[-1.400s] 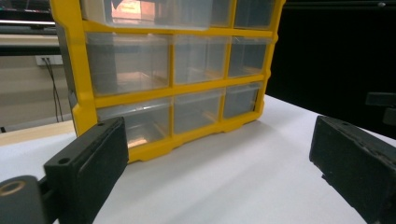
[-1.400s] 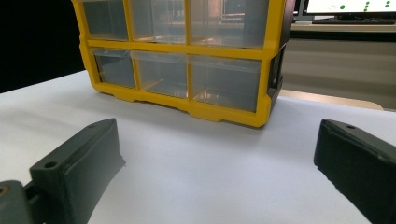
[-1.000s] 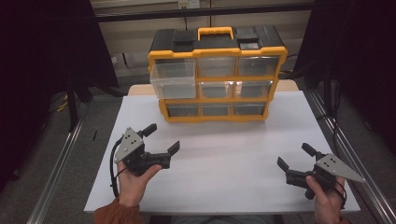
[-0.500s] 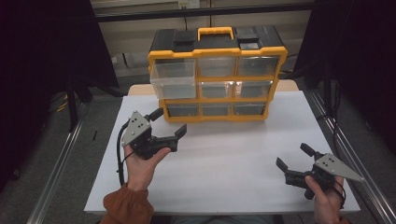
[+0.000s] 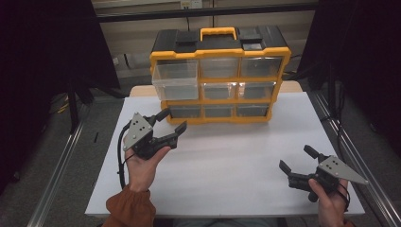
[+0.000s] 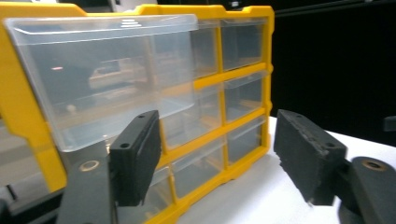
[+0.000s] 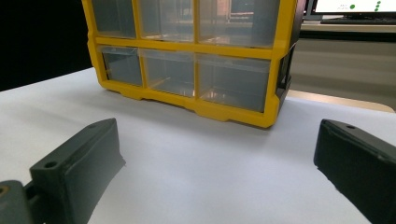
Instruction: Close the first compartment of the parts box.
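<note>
The left gripper has its jaws apart with nothing between them. They have just been closing a little. It is held up off the table, near the left end of the yellow drawer box. Right past its jaws is a clear drawer at the top left of the box, and that drawer sticks out toward the near side.

The right gripper has its jaws wide apart and holds nothing. It sits low at the near right of the white table, well apart from the box. The box stands at the far side of the table.
</note>
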